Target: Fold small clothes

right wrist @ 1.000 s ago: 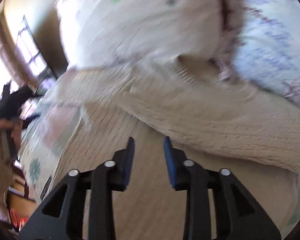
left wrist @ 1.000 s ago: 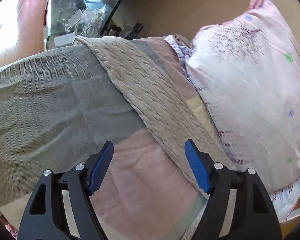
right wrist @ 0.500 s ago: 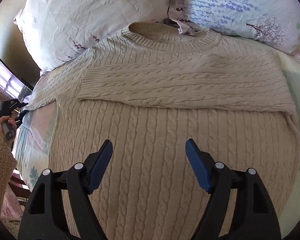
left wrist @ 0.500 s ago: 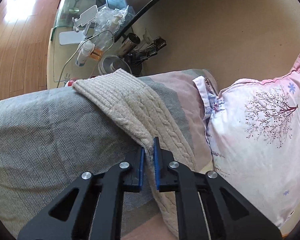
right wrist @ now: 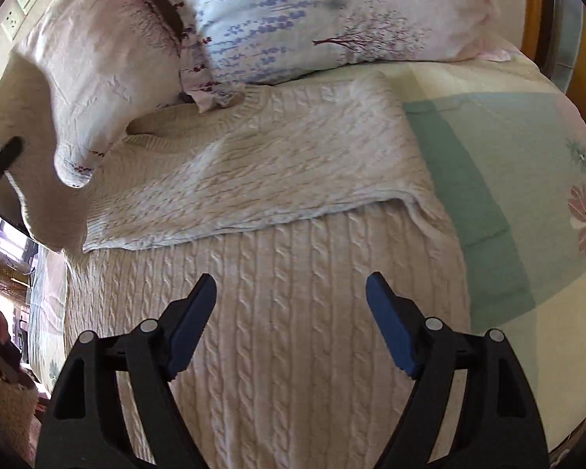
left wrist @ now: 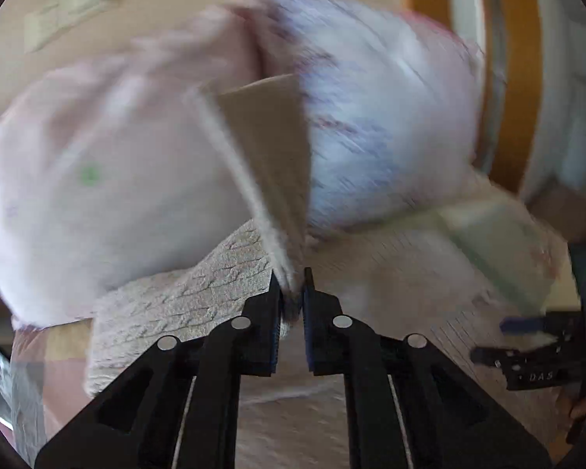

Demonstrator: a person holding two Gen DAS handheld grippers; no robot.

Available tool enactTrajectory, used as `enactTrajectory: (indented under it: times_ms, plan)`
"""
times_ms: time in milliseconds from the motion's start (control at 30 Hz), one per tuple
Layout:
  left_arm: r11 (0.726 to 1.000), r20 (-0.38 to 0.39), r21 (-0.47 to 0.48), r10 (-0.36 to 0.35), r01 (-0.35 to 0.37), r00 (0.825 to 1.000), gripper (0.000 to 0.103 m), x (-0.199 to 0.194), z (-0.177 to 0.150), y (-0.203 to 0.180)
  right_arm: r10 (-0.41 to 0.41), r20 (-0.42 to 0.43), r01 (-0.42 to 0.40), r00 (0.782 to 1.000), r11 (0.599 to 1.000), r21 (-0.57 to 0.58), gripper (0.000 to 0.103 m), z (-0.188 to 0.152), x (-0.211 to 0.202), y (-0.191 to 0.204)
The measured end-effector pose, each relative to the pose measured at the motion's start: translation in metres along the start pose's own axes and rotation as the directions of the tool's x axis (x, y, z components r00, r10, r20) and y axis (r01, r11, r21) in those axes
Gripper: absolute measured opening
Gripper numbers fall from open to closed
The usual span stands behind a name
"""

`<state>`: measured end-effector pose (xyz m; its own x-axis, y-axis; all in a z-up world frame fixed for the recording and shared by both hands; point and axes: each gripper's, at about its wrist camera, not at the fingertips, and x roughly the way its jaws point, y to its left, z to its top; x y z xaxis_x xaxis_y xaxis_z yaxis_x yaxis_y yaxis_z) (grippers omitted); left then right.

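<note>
A beige cable-knit sweater (right wrist: 277, 273) lies flat on the bed, one sleeve (right wrist: 254, 179) folded across its chest. My left gripper (left wrist: 292, 285) is shut on the other sleeve (left wrist: 269, 179), which stands lifted and taut in front of the pillows; this view is blurred. That lifted sleeve (right wrist: 31, 148) and the left gripper's tip (right wrist: 2, 156) show at the left edge of the right wrist view. My right gripper (right wrist: 291, 305) is open and empty, above the sweater's body. It also shows at the right edge of the left wrist view (left wrist: 535, 336).
Two floral pillows (right wrist: 324, 15) (right wrist: 109, 47) lie at the head of the bed, touching the sweater's collar. The patterned bedspread (right wrist: 508, 179) extends to the right. A wooden bed frame (right wrist: 531, 8) and a wall socket (right wrist: 13, 23) are behind.
My left gripper, shut on the sleeve, has lifted it and swung it in over the sweater toward the pillows. The right gripper stays open and has shifted slightly closer.
</note>
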<state>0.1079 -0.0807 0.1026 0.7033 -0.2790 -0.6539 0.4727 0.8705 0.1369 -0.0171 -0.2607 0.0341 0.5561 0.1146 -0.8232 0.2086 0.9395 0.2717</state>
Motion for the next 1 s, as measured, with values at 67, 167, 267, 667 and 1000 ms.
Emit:
enactTrajectory:
  times_ms: [67,167,267,667,1000]
  plan:
    - [0.995,-0.148,0.094,-0.007,0.021,0.989,0.016,0.053,-0.004,-0.05,-0.011,-0.01,0.011,1.0,1.0,0.025,0.079,-0.004,-0.005,-0.015]
    - [0.998,-0.213,-0.033,-0.068,0.062,0.975,0.02,0.059,-0.017,-0.042,0.002,0.01,-0.002,1.0,0.998,0.069,0.079,-0.013,-0.024,-0.041]
    - [0.985,-0.143,-0.164,-0.08,0.057,0.986,0.069,0.011,-0.045,0.006,0.089,-0.009,-0.087,0.996,0.989,0.122,0.076,-0.031,-0.042,-0.071]
    - [0.709,-0.348,-0.696,-0.198,-0.111,0.916,0.044,-0.085,-0.236,0.134,0.426,-0.259,-0.35,0.867,0.889,0.295,0.029,-0.107,-0.032,-0.1]
    - [0.634,-0.312,-0.773,-0.364,-0.011,0.877,0.013,-0.103,-0.255,0.096,0.528,-0.319,-0.472,0.787,0.848,0.239,0.008,-0.117,-0.032,-0.061]
